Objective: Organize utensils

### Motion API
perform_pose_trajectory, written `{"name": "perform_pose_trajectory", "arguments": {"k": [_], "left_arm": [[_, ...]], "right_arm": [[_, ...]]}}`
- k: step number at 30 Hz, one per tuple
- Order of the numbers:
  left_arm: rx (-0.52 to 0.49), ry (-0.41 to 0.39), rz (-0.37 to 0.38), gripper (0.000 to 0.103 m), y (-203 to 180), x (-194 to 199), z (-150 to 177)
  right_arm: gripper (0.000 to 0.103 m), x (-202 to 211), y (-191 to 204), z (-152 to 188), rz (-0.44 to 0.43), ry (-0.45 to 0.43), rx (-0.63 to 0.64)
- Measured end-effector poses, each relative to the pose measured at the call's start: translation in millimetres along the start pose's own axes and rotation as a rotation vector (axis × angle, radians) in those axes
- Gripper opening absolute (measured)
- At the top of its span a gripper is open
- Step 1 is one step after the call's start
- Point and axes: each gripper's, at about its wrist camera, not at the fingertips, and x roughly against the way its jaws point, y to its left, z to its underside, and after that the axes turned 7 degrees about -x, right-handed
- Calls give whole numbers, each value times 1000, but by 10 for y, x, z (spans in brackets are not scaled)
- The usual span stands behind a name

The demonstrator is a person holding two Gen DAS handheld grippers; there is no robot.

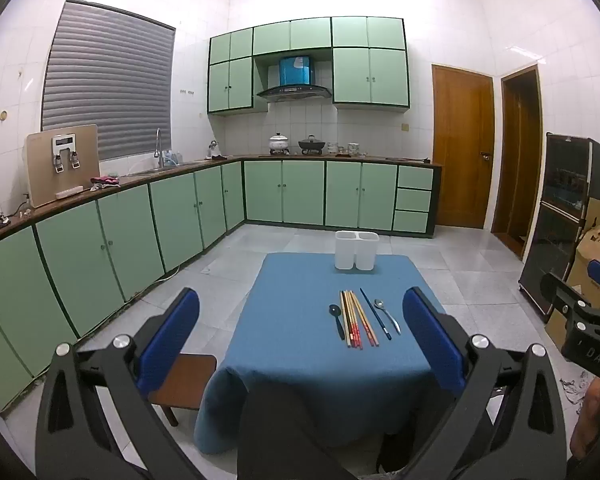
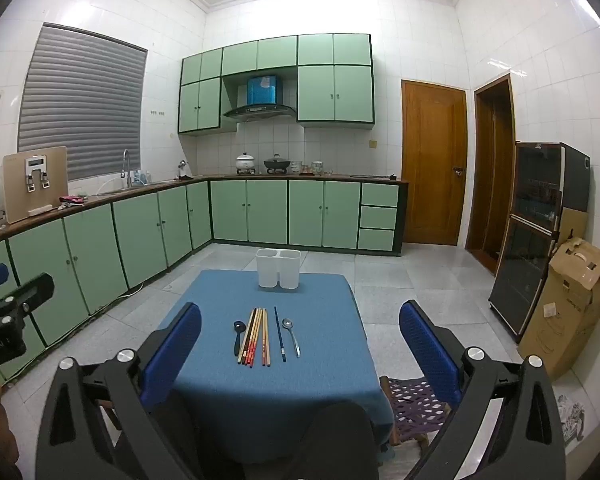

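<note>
A small table with a blue cloth (image 1: 300, 344) (image 2: 228, 292) holds the utensils in a row: a black spoon (image 1: 337, 320) (image 2: 237, 336), a bundle of wooden chopsticks (image 1: 358, 318) (image 2: 256, 335), a dark blue chopstick (image 1: 375, 314) (image 2: 280, 333) and a metal spoon (image 1: 387, 314) (image 2: 291, 335). A white two-compartment holder (image 1: 356, 250) (image 2: 278, 268) stands upright at the table's far edge. My left gripper (image 1: 300, 332) is open and empty, held before the table's near edge. My right gripper (image 2: 300, 344) is open and empty, likewise short of the utensils.
Green kitchen cabinets (image 1: 180, 216) run along the left and back walls. A brown stool (image 1: 184, 380) stands left of the table, a purple woven stool (image 2: 416, 400) to its right. A dark glass cabinet (image 2: 540, 232) and a cardboard box (image 2: 568, 304) stand at the right wall.
</note>
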Motion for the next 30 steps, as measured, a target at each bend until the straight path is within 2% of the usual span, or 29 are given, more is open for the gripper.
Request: {"name": "perform_pose_trajectory", "arguments": {"k": [30], "left_arm": [[-1,4,3,98,2,27,8]], "right_arm": [[97,-10,-70,18,5,2,-2]]}}
